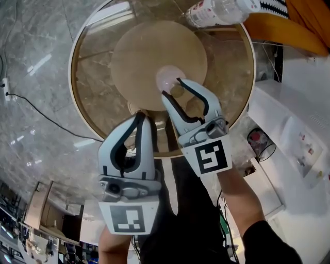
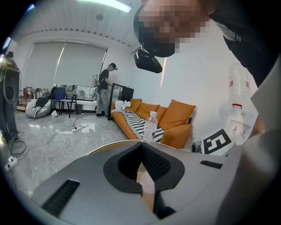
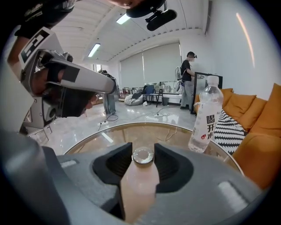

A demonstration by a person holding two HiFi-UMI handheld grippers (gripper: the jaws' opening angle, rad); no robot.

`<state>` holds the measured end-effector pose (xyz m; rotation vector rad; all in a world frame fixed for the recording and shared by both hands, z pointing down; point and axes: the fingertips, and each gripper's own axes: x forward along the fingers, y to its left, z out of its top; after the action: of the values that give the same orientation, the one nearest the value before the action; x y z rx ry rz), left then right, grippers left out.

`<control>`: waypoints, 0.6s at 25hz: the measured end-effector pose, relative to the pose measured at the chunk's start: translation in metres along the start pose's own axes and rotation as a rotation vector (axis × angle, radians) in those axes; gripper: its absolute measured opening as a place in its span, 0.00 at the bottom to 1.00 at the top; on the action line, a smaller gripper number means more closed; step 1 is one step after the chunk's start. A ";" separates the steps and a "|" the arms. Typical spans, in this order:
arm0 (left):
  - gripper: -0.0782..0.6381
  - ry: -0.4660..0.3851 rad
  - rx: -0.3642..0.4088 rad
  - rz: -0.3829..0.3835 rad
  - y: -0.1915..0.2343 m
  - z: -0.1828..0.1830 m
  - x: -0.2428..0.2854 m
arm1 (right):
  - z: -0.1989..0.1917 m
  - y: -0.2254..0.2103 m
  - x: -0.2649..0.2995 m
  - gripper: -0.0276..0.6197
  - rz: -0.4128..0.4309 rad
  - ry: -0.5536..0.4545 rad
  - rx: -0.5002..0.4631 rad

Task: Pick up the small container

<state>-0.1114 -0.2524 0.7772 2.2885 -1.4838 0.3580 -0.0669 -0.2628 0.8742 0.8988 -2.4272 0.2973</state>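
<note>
The small container (image 1: 166, 78) is a pale pink bottle with a silver cap. My right gripper (image 1: 171, 86) is shut on it over the middle of the round glass table (image 1: 93, 77). In the right gripper view the container (image 3: 139, 184) stands upright between the black pads, cap (image 3: 142, 156) at the tips of the right gripper (image 3: 142, 160). My left gripper (image 1: 139, 117) hangs at the table's near edge, left of and behind the right one. It is shut, and in its own view the left gripper (image 2: 141, 147) has its tips touching with nothing held.
A clear water bottle (image 1: 216, 11) stands at the table's far rim, also seen as the water bottle (image 3: 205, 121). An orange sofa (image 1: 289, 26) with a striped throw lies beyond it. A white cabinet (image 1: 289, 129) is to the right. Cables (image 1: 31, 105) trail on the marble floor to the left.
</note>
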 end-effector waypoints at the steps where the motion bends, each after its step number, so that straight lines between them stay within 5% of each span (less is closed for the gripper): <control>1: 0.12 0.002 0.000 -0.002 0.000 -0.001 0.001 | -0.004 0.000 0.002 0.28 -0.001 0.010 0.003; 15: 0.12 0.026 0.009 -0.009 -0.001 -0.011 0.007 | -0.025 -0.002 0.009 0.26 -0.034 0.055 0.019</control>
<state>-0.1081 -0.2527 0.7902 2.2881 -1.4622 0.3907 -0.0616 -0.2603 0.9000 0.9274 -2.3595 0.3291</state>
